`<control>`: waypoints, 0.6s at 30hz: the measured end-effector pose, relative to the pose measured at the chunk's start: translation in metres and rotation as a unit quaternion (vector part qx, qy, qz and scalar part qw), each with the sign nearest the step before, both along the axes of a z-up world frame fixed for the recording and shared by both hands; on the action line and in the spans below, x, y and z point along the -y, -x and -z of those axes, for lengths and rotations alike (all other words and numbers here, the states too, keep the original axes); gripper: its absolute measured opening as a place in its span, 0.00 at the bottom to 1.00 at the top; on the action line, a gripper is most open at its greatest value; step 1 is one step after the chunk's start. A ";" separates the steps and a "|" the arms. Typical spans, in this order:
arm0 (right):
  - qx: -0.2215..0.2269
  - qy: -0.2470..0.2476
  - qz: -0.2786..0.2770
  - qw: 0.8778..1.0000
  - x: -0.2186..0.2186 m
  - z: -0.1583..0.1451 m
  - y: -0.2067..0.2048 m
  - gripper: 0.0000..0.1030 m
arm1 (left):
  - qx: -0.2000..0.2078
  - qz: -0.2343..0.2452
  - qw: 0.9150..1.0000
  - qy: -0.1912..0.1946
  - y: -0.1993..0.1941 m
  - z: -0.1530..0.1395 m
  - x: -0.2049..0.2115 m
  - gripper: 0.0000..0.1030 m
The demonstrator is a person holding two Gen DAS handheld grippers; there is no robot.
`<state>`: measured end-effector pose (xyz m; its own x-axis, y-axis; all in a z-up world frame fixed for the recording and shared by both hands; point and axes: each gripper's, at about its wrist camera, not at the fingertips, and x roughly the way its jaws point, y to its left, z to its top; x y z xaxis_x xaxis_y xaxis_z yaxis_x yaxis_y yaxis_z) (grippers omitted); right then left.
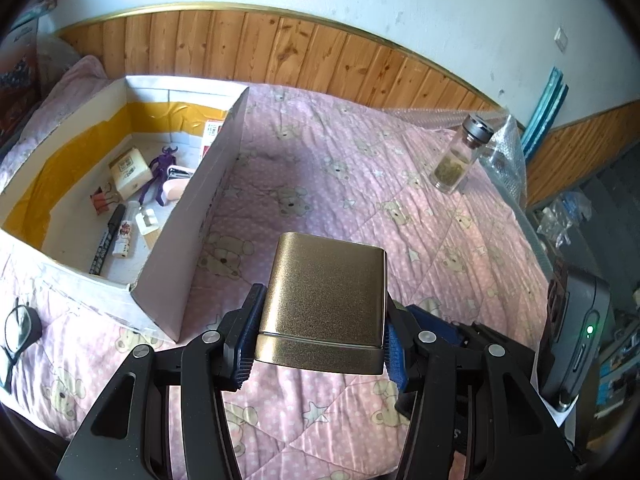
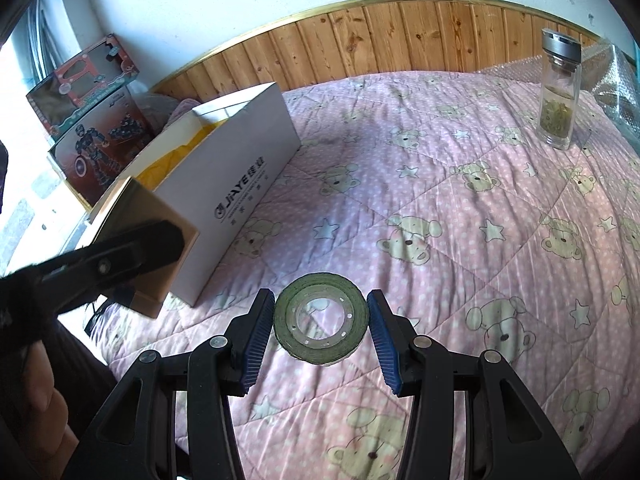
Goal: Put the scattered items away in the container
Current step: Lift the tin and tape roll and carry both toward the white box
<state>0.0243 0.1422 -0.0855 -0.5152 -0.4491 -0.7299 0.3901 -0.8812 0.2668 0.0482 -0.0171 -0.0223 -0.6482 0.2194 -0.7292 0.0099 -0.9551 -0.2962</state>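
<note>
My left gripper (image 1: 322, 320) is shut on a gold metal tin (image 1: 328, 272), with its blue pads pressing both sides, above the pink bear-print quilt (image 1: 360, 184). The open white cardboard box (image 1: 192, 216) stands just left of the tin. It holds several small items, among them a marker, a binder clip and a purple figure. My right gripper (image 2: 321, 300) is shut on a dark green tape roll (image 2: 356, 320), held flat over the quilt (image 2: 440, 208). In the right wrist view the tin (image 2: 160, 208) and a left finger (image 2: 132, 252) hang by the box's (image 2: 240, 184) near corner.
A glass bottle with a metal cap (image 1: 460, 156) (image 2: 558, 92) stands upright on the quilt at the far right, beside bubble wrap (image 1: 500, 148). Folded glasses (image 1: 16, 332) lie left of the box. Toy boxes (image 2: 92, 120) stand beyond the bed's left edge. Wood panelling backs the bed.
</note>
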 end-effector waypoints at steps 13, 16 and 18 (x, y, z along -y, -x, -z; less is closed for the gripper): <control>-0.029 0.001 -0.044 0.999 0.029 -0.029 -0.025 0.48 | -0.017 -0.018 0.999 -0.027 -0.020 -0.015 0.032 0.53; -0.035 0.004 -0.054 0.998 0.036 -0.037 -0.027 0.48 | -0.023 -0.025 0.999 -0.034 -0.024 -0.020 0.042 0.53; -0.038 0.006 -0.061 0.997 0.041 -0.042 -0.028 0.48 | -0.026 -0.028 0.998 -0.041 -0.026 -0.022 0.049 0.53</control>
<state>0.0522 0.1011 -0.0434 -0.5095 -0.5200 -0.6855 0.5133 -0.8231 0.2429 0.0742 -0.0657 0.0000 -0.6981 0.2387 -0.6750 0.0456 -0.9260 -0.3747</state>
